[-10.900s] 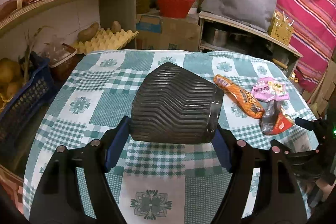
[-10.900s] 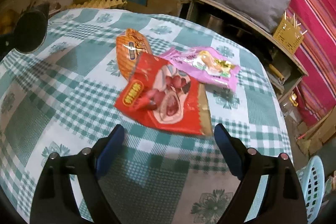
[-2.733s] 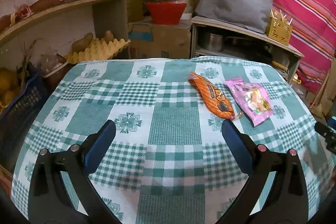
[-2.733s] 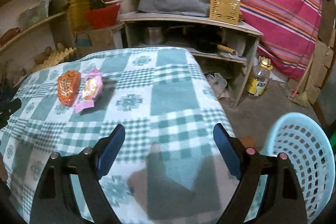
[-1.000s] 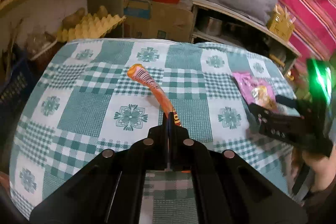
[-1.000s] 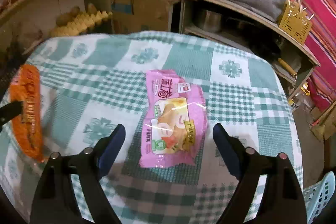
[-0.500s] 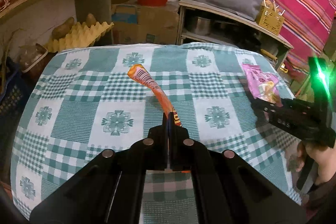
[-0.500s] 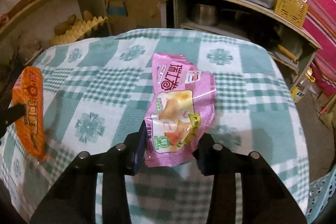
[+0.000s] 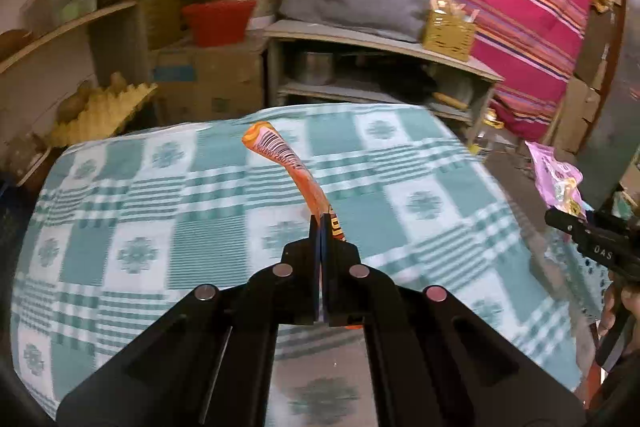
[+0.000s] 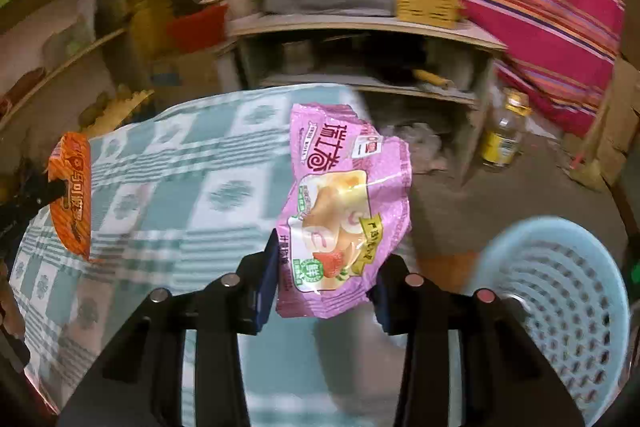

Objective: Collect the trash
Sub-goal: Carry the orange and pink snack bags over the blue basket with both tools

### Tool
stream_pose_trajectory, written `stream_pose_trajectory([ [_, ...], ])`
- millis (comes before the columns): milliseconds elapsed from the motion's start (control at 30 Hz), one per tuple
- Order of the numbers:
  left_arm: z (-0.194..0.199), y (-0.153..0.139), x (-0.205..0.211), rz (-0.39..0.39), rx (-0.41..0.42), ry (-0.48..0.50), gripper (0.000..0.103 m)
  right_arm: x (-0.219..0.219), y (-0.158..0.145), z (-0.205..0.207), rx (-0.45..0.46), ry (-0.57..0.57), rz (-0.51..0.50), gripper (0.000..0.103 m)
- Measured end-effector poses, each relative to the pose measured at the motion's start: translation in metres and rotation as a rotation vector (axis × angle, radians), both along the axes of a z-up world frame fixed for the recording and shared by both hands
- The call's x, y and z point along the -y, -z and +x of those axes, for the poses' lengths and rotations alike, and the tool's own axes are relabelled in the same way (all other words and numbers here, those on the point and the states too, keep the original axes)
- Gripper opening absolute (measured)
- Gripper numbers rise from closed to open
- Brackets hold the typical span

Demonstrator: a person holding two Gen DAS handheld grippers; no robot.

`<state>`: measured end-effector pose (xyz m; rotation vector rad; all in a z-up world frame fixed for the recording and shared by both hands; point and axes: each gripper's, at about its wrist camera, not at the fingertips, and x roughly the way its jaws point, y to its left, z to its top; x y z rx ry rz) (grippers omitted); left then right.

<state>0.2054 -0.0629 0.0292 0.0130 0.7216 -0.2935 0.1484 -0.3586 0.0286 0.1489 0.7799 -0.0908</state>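
We noted a table (image 9: 132, 187) with checked cloth, a blue basket (image 10: 560, 291) past its right edge. Right gripper (image 10: 326, 281) clamped a pink wrapper (image 10: 344, 211); left gripper (image 9: 322, 227) pinched an orange wrapper (image 9: 288, 163), both lifted clear.

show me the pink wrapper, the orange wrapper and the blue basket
pink wrapper (image 10: 344, 211), right wrist view, printed front.
orange wrapper (image 9: 280, 157), left wrist view, barcode end.
blue basket (image 10: 560, 291), right wrist view, perforated inner wall.

Both wrappers, orange (image 9: 288, 163) and pink (image 10: 344, 211), now lifted off the table (pink over the floor).
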Motion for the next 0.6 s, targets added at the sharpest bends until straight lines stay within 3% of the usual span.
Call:
stream_pose_trajectory([
  [267, -0.026, 0.001, 0.094, 0.027, 0.023, 0.126, 0.0, 0.074, 0.005, -0.044, -0.013, 0.108, -0.034, 0.04],
  [600, -0.064, 0.004, 0.2, -0.036, 0.029, 0.279, 0.0, 0.146, 0.011, -0.101, -0.024, 0.218, -0.059, 0.04],
])
